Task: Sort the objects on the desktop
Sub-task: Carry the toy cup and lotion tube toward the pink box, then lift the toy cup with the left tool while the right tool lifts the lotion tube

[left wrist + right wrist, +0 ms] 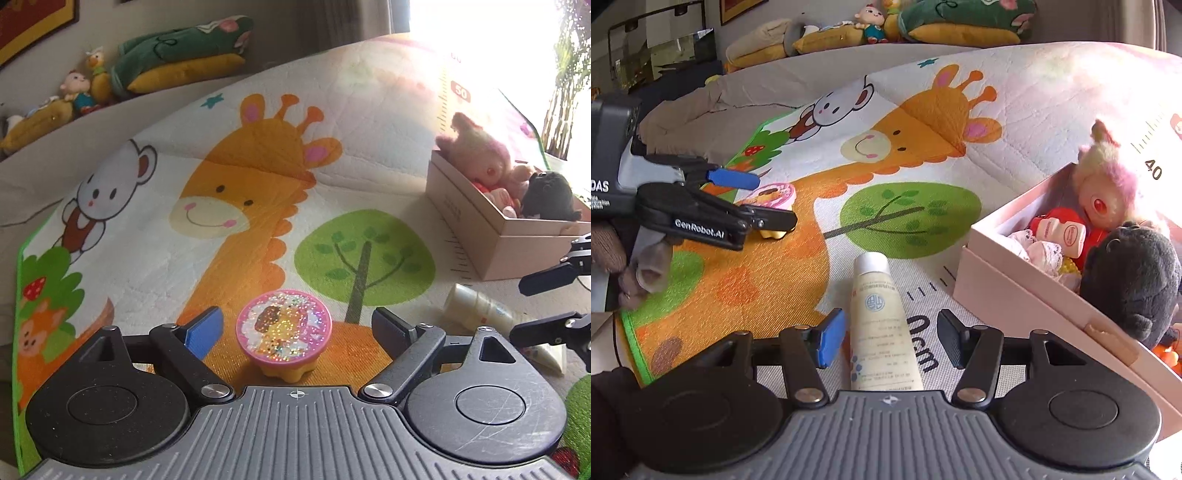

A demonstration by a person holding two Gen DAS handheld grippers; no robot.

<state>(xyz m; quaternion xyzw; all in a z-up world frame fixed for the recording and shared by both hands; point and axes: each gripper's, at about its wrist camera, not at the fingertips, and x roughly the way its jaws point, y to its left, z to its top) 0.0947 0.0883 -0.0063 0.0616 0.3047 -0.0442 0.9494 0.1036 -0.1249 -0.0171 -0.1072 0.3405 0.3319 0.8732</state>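
Taking the pale cardboard box (1027, 291) as the landmark, the cream tube (882, 325) lies on the play mat (923, 122) just left of the box, cap pointing away, and the glittery pink-topped toy (284, 326) sits farther left, well apart from the box. The right gripper (891, 341) stands released with its jaws spread on either side of the tube, touching neither side. The left gripper (295, 328) is likewise released, its fingers flanking the toy with a gap on both sides. Two loose items remain on the mat; inside the box at least four things show: one pink-haired doll (1108, 192), one black plush (1134, 280), one red bottle-shaped toy (1060, 230) and some white lace pieces, the exact count hidden. The risks, judged from here: the tube is smooth and soft, so a squeeze near its tapered end could let it slide out; the toy's round lid could roll off the pads if caught off-centre; and the box is crowded, so a dropped item might perch on the plush and tumble out.
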